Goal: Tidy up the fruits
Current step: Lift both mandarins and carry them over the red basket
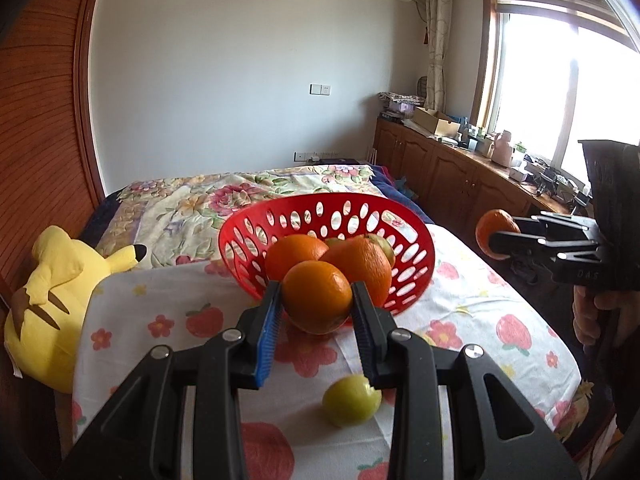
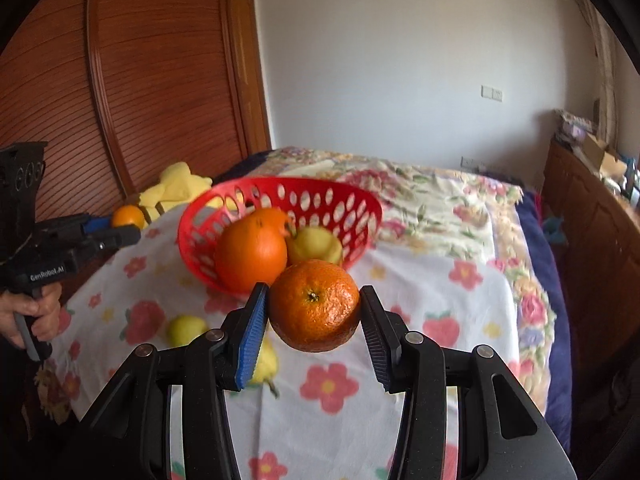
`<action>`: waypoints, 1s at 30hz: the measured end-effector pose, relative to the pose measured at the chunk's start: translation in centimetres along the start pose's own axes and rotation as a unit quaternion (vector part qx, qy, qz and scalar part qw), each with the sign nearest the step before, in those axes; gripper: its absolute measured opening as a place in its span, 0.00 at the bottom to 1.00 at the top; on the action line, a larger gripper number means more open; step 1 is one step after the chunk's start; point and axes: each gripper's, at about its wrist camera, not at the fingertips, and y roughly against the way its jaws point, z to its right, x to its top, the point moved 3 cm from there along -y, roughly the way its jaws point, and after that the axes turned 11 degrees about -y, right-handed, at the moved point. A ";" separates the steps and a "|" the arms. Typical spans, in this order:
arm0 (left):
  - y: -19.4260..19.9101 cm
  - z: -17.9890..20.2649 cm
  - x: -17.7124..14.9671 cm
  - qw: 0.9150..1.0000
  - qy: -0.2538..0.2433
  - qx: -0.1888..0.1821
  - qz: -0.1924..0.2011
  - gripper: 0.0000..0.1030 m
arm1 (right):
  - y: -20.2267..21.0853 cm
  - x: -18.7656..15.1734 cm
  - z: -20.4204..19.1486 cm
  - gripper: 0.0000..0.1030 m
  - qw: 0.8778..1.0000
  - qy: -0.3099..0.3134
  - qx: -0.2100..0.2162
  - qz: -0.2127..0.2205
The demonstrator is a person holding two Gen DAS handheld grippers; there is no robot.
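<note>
Orange fruit rides in both grips above the bed: the left gripper (image 1: 316,304) is clamped on a smooth orange (image 1: 318,297), the right gripper (image 2: 314,308) on a dimpled orange (image 2: 315,305), each centred between blue-ribbed fingers (image 2: 252,328). Both hang near the red basket (image 1: 416,240). Best carried over its rim before release; a green fruit (image 1: 351,399) waits near the bed's near edge.

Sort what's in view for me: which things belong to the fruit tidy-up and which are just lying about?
Part of the job:
- left claw, shut on an orange
- right claw, shut on a mandarin
- red basket holding fruit
- green fruit on the cloth

Lying about:
- yellow plush toy
- cardboard box on the sideboard
</note>
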 end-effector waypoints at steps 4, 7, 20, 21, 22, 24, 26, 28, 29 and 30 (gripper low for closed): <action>-1.6 -0.4 1.2 1.000 0.000 0.000 -0.007 0.32 | -1.9 2.5 -0.4 0.45 1.000 0.008 0.011 -0.001; -2.9 -0.9 2.0 1.000 0.000 0.003 -0.010 0.32 | -4.2 4.0 -0.2 0.45 1.000 0.011 0.021 -0.011; -8.9 -3.4 2.8 0.999 0.009 0.004 -0.041 0.32 | -14.6 6.6 0.4 0.45 0.997 0.028 0.036 -0.065; -9.2 -3.4 2.8 0.999 0.008 0.002 -0.043 0.32 | -15.1 6.6 0.4 0.45 0.997 0.029 0.036 -0.067; -9.5 -3.4 2.9 0.999 0.007 0.001 -0.044 0.32 | -15.7 6.7 0.4 0.45 0.996 0.030 0.036 -0.071; -9.9 -3.4 2.8 0.999 0.005 0.001 -0.046 0.32 | -16.4 6.8 0.4 0.45 0.996 0.030 0.036 -0.076; -10.2 -3.4 2.7 0.999 0.004 0.000 -0.050 0.32 | -16.9 6.8 0.5 0.45 0.996 0.030 0.034 -0.080; -10.4 -3.5 2.7 0.999 0.003 -0.002 -0.053 0.32 | -17.3 6.8 0.5 0.45 0.995 0.031 0.033 -0.086; -10.6 -3.4 2.6 0.999 0.002 -0.003 -0.054 0.32 | -17.6 6.9 0.6 0.45 0.995 0.031 0.032 -0.089; -10.6 -3.4 2.5 0.998 0.001 -0.003 -0.055 0.32 | -17.8 6.8 0.6 0.45 0.995 0.031 0.031 -0.094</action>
